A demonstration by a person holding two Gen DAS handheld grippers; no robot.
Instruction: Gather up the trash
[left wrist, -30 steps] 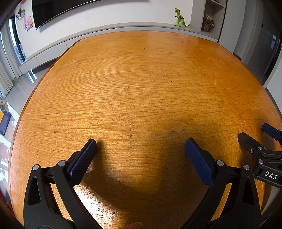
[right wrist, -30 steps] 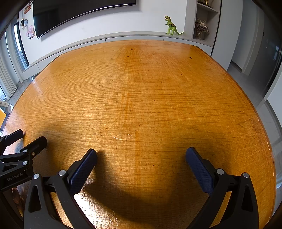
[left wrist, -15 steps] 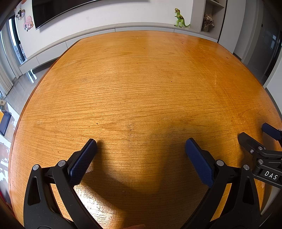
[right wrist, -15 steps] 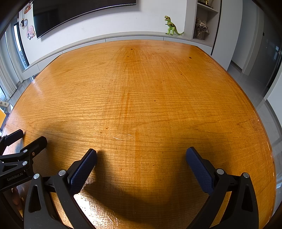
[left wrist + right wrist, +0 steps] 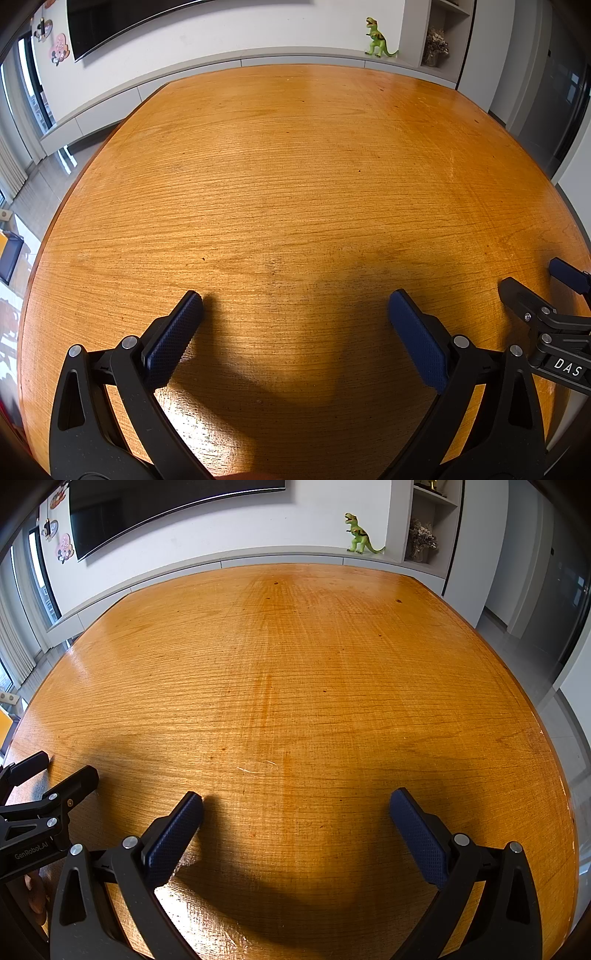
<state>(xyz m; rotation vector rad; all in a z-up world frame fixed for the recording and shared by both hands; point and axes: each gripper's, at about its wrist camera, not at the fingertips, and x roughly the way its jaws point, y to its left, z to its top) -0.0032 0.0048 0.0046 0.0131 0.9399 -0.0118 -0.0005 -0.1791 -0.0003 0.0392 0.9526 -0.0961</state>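
I see both my grippers, left (image 5: 293, 306) and right (image 5: 295, 805), jaws wide apart, side by side over the table (image 5: 295, 166)

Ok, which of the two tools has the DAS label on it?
The right tool, seen at the right edge of the left wrist view; the left tool reads GenRobot.AI instead.

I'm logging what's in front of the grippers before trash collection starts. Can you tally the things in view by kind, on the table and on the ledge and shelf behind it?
Wooden table: 1
Grippers, both open: 2 (left gripper, right gripper)
Green toy dinosaur on the ledge: 1
Dried flower bunch on the shelf: 1
Trash on the table: 0
Total: 5
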